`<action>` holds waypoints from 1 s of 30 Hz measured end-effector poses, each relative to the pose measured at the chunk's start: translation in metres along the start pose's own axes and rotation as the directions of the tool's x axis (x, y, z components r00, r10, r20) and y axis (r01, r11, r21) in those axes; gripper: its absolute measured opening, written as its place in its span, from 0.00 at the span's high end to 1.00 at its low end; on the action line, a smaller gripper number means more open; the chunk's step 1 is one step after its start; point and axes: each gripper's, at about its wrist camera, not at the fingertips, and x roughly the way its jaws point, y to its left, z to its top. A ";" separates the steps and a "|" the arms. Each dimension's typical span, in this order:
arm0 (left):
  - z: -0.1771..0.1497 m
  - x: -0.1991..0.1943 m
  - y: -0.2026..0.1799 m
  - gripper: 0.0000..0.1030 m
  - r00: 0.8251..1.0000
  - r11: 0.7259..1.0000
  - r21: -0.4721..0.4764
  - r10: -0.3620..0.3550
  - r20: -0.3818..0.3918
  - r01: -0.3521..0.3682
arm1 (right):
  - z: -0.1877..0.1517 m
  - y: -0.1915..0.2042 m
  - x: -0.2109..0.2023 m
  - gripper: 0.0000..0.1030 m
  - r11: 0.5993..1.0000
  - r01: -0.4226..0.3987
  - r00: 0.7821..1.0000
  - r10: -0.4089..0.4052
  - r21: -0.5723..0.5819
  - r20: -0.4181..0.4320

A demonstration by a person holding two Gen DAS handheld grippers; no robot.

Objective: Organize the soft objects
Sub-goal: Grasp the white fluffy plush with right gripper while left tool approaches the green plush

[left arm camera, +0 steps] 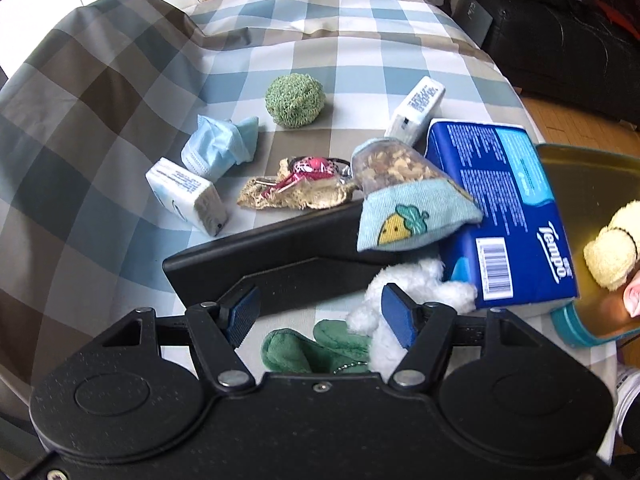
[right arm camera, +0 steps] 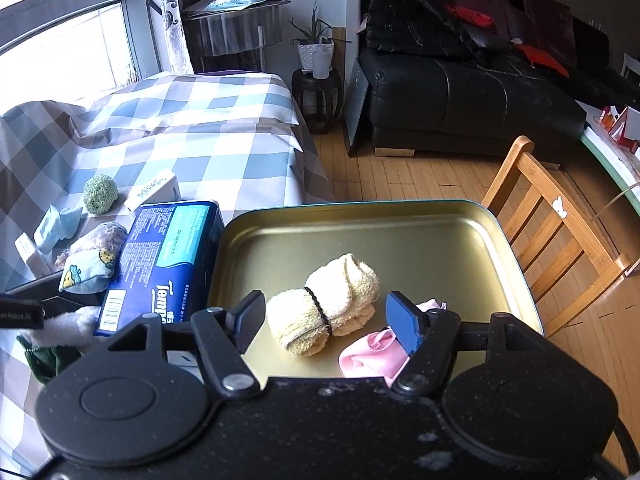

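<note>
Two grippers here, and neither has a grip on anything right now. Nearest the left gripper, its jaws sit parted over a white fluffy plush and a green plush lying just under them; the right pad looks close against the white fluff, but nothing is pinched. Over on the other side, the right gripper has its jaws easing apart above a gold tin tray, with a rolled cream towel held by a black band lying loose in the tray between the pads, and a pink cloth just beside it. Left of the tray is a blue Tempo tissue pack, with a light blue sock with a little yellow cartoon on it leaning on it, and a clear bag of brownish stuff right behind the sock. A flat black object lies in front of those. Further out on the checked cloth surface there's a tan mesh scrap with a pink thing, two small white tissue packs and, a crumpled blue face mask, and farthest of all a green scrubby ball.
</note>
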 end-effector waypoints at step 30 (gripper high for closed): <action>-0.082 -0.022 0.028 0.31 0.977 0.995 -0.093 -0.054 -0.206 0.035 | -0.009 -0.004 -0.022 0.31 0.994 -0.113 0.993 0.112 0.016 0.044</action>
